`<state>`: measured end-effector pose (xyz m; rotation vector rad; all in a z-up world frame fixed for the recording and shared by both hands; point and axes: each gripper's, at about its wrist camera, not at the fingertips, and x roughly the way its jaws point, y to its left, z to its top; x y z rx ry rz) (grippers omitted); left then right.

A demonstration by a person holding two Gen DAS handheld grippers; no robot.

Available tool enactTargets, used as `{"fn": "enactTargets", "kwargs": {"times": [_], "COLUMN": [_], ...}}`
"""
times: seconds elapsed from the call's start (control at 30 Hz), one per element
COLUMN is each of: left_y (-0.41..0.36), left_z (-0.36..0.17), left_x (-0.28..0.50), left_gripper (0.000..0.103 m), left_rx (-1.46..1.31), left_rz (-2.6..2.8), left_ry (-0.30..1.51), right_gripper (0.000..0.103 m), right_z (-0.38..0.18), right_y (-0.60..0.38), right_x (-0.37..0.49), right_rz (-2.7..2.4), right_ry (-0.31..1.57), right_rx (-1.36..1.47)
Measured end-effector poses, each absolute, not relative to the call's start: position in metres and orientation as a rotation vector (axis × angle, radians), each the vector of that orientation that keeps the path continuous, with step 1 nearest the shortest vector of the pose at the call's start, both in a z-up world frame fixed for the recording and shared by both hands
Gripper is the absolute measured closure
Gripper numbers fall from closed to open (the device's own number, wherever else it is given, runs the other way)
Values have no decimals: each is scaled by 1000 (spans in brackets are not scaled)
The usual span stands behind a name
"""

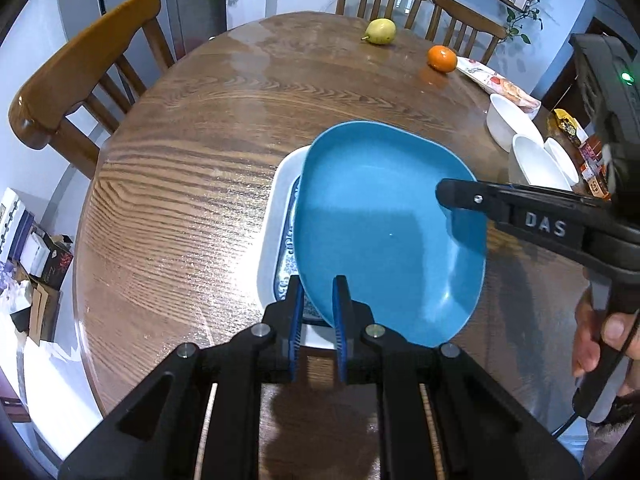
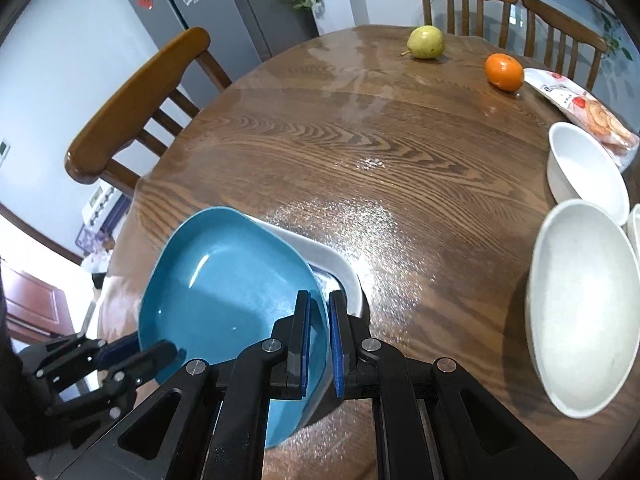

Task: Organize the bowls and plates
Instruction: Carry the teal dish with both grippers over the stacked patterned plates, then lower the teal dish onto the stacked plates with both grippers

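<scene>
the left tongs [image 1: 318, 304] are clenched on the near rim of the blue plate [image 1: 384, 232], and the opposite rim is gripped by the right tongs [image 2: 319, 320], whose blue pads [image 2: 306, 316] press on both sides of the edge. the plate is held tilted above a white rectangular dish [image 1: 276, 216] with a blue-patterned inside, which rests on the wooden table [image 1: 180, 168]. three white bowls [image 2: 580, 304] are grouped at the table's right side. a pear [image 1: 380, 31] and an orange [image 1: 442, 58] lie well apart at the far edge, beside a snack packet [image 2: 576, 108].
</scene>
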<state>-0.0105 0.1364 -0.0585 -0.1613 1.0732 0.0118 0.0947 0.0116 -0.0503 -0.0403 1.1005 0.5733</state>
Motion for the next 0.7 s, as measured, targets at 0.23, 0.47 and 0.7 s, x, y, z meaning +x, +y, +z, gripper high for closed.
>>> {"fn": "enactTargets", "kwargs": {"times": [0.23, 0.47, 0.7], "left_y": [141, 141, 140], "left_z": [-65, -70, -73], "left_x": [-6, -2, 0], "left_gripper": [89, 87, 85], "left_rx": [-191, -203, -196], "left_rz": [18, 8, 4], "left_ry": [1100, 1125, 1136], "right_gripper": [92, 92, 92], "right_z": [-64, -70, -73], "right_y": [24, 29, 32], "right_x": [107, 111, 115], "right_rz": [578, 568, 559], "right_ry": [1143, 1163, 1164], "right_rx": [-58, -88, -100]}}
